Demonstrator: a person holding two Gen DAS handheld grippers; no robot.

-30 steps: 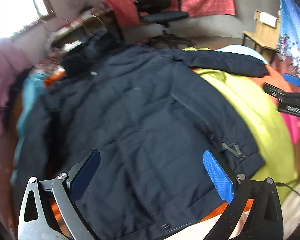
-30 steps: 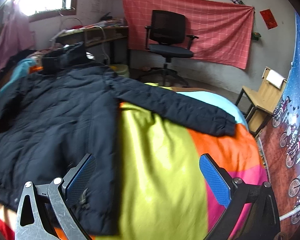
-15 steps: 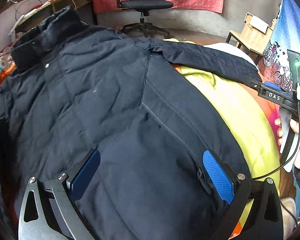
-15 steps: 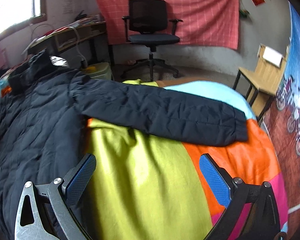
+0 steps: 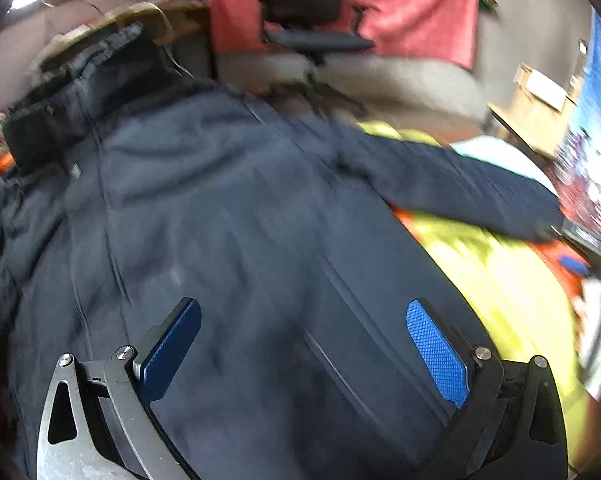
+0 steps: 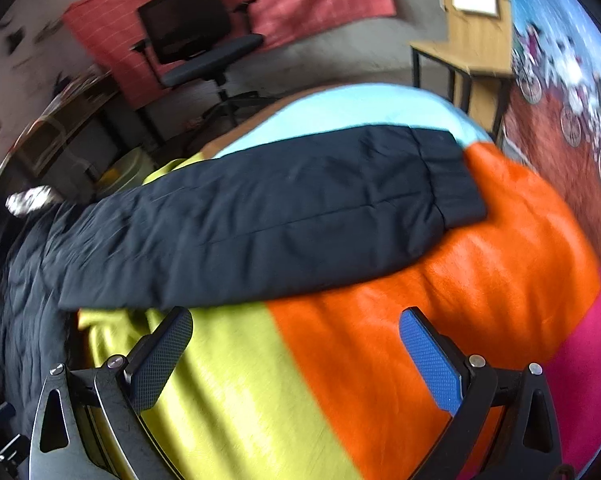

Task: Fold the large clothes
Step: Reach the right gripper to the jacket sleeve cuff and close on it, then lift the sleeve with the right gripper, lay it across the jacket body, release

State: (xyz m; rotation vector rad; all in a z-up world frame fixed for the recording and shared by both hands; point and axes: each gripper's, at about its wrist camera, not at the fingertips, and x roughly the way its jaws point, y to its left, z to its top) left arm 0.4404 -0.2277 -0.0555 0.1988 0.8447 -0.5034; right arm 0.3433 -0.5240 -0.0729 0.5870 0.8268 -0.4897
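Observation:
A large dark navy padded jacket (image 5: pixel 236 216) lies spread flat on a striped blanket (image 6: pixel 500 248), collar at the far left. Its right sleeve (image 6: pixel 268 208) stretches out to the right, cuff (image 6: pixel 452 176) resting on the orange and pale blue stripes. My left gripper (image 5: pixel 300 340) is open and empty, hovering over the jacket's body. My right gripper (image 6: pixel 296 344) is open and empty, just in front of the sleeve, over the yellow and orange stripes. The jacket's left sleeve is out of view.
A black office chair (image 6: pixel 204 40) stands before a red wall cloth (image 6: pixel 260 0). A wooden side table (image 6: pixel 472 40) is at the far right. A cluttered desk (image 5: pixel 112 36) lies beyond the collar. The other hand-held gripper shows at the left view's right edge (image 5: pixel 592 240).
My left gripper has moved up the jacket toward the collar and shoulder. My right gripper has moved right and closer to the sleeve, which now fills its view. Both views are motion-blurred.

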